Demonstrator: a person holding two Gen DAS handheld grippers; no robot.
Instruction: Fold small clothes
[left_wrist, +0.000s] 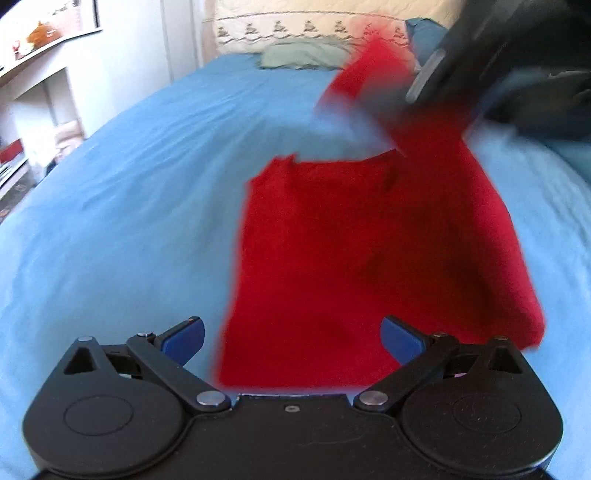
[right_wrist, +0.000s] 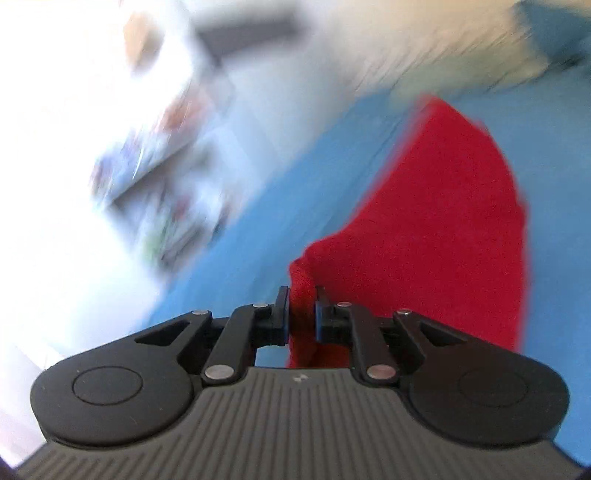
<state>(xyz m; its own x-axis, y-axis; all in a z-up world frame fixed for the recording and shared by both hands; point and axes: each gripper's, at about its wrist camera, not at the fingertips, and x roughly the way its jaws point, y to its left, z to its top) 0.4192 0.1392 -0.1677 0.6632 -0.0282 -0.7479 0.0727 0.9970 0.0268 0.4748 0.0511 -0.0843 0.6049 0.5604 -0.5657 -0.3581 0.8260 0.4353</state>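
The left tongs (left_wrist: 291, 338) gape wide just above the near hem of the red shirt (left_wrist: 351, 258) on the bed (left_wrist: 110, 221). Beyond, the right tongs (right_wrist: 301, 314) pinch a lifted sleeve. The fold looks midway; next, lay that sleeve across the body.

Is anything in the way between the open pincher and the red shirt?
No, nothing visible is. The left gripper is wide open just above the red garment, which lies on the blue bedsheet. The right gripper is pinching a raised part of the cloth, off to the side.
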